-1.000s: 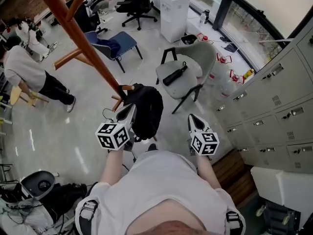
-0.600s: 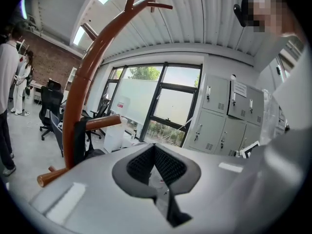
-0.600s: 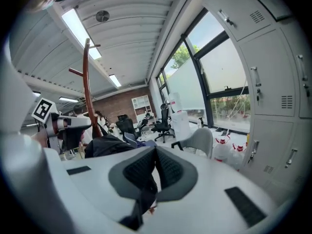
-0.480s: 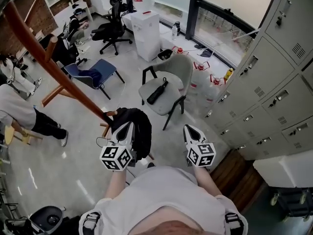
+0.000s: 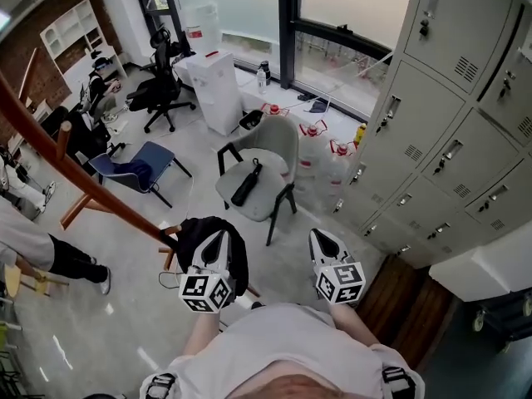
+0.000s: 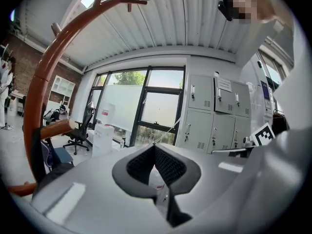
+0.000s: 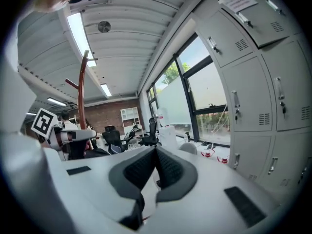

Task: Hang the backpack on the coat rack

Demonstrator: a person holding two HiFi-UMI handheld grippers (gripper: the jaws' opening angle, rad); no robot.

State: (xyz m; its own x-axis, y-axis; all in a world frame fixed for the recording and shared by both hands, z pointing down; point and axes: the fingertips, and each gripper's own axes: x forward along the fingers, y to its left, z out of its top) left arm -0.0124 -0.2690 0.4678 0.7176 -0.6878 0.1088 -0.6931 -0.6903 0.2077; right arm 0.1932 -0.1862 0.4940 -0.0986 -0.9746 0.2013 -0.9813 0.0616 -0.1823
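The tall, curved red-brown wooden coat rack (image 6: 46, 69) slants across the left of the room. The black fabric backpack (image 5: 186, 241) seems to hang from its low peg, just beneath the left gripper (image 5: 218, 233). That gripper's jaws are pressed together on nothing. The right gripper (image 5: 320, 233), also closed and empty, sits farther to the backpack's right.

The backpack (image 5: 189, 238) is black. The coat rack (image 5: 83, 183) is reddish-brown wood. The left tool (image 5: 218, 238) and the right tool (image 5: 321, 238) are pale grey, each carrying a cube of black-and-white squares. Their pads (image 7: 168, 167) are black with a fine grid. The grey chair (image 5: 270, 140) has black legs, and the blue chair (image 5: 137, 171) has dark ones. The lockers (image 5: 424, 131) are light grey, and the wall (image 5: 25, 23) is red brick.
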